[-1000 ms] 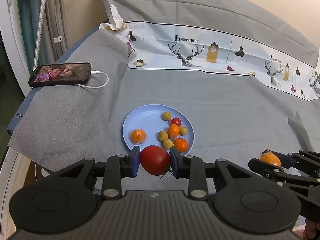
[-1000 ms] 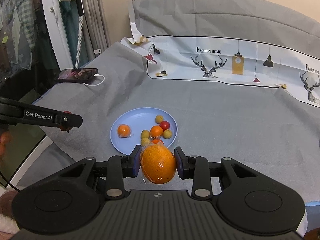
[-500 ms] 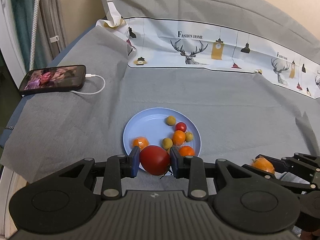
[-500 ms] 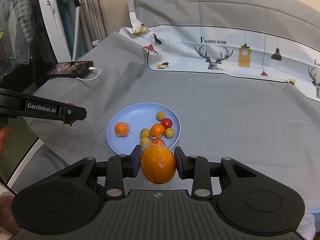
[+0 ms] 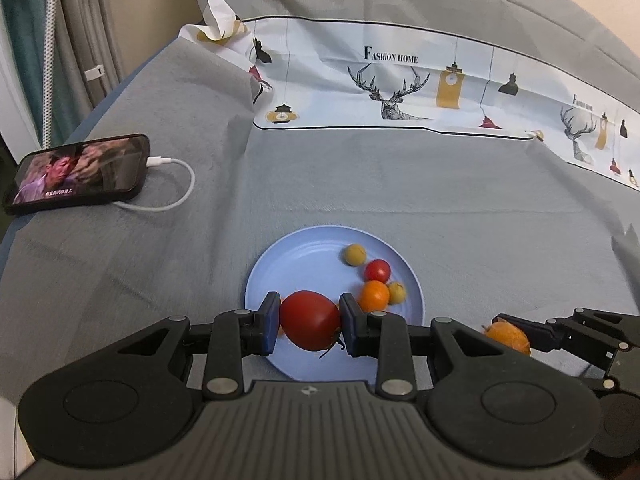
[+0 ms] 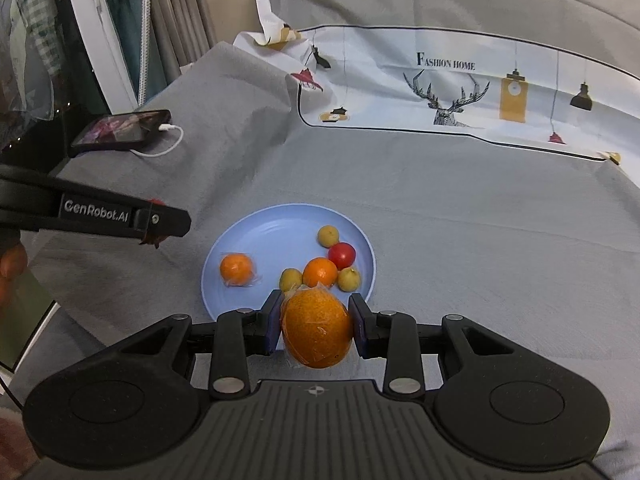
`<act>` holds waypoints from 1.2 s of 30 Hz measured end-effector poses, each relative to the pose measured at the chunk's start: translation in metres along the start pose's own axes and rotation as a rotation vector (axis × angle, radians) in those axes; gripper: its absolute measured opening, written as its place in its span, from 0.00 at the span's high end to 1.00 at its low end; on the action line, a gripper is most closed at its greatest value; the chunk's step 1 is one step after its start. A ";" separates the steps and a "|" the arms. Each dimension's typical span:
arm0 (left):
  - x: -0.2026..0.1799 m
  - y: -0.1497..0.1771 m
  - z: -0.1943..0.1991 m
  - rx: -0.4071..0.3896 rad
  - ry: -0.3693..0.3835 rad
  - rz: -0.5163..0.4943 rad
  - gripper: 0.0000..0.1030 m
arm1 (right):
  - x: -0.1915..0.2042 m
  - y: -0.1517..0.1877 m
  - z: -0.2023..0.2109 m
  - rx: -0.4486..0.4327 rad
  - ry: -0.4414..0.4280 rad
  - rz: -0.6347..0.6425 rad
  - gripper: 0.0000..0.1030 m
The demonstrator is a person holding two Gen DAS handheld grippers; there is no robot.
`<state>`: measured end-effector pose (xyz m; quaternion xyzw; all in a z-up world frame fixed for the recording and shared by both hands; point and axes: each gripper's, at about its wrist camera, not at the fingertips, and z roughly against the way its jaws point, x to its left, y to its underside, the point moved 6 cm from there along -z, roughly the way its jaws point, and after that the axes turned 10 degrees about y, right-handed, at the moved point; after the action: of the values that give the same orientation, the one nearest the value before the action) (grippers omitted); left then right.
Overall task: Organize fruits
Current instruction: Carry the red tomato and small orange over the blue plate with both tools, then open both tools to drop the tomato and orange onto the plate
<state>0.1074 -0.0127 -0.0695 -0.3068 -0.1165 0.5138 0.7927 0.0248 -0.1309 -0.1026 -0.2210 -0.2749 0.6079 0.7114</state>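
Left claw [image 6: 160, 222] marked "GenRobot.AI", cloth [image 6: 446, 60] "Fashion Home"

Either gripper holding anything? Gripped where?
Left gripper holds the tomato by its sides; right gripper holds the wrapped orange by its sides.

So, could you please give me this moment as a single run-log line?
left gripper: shut on tomato above blue plate | right gripper: shut on wrapped orange near plate edge | neither fruit released yet
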 end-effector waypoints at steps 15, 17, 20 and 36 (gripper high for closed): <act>0.009 -0.020 -0.063 0.053 -0.021 -0.022 0.66 | 0.002 -0.023 -0.059 0.012 -0.007 0.028 0.65; 0.011 -0.020 -0.070 0.059 -0.025 -0.025 0.66 | 0.003 -0.024 -0.064 0.010 -0.007 0.044 0.65; 0.013 -0.021 -0.079 0.069 -0.029 -0.026 0.66 | 0.008 -0.025 -0.073 0.010 -0.010 0.068 0.65; 0.008 -0.009 -0.046 -0.008 -0.025 -0.104 0.00 | 0.008 -0.019 -0.060 0.001 0.027 0.107 0.13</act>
<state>0.1406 -0.0254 -0.1010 -0.2970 -0.1442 0.4751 0.8156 0.0790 -0.1245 -0.1342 -0.2432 -0.2526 0.6420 0.6818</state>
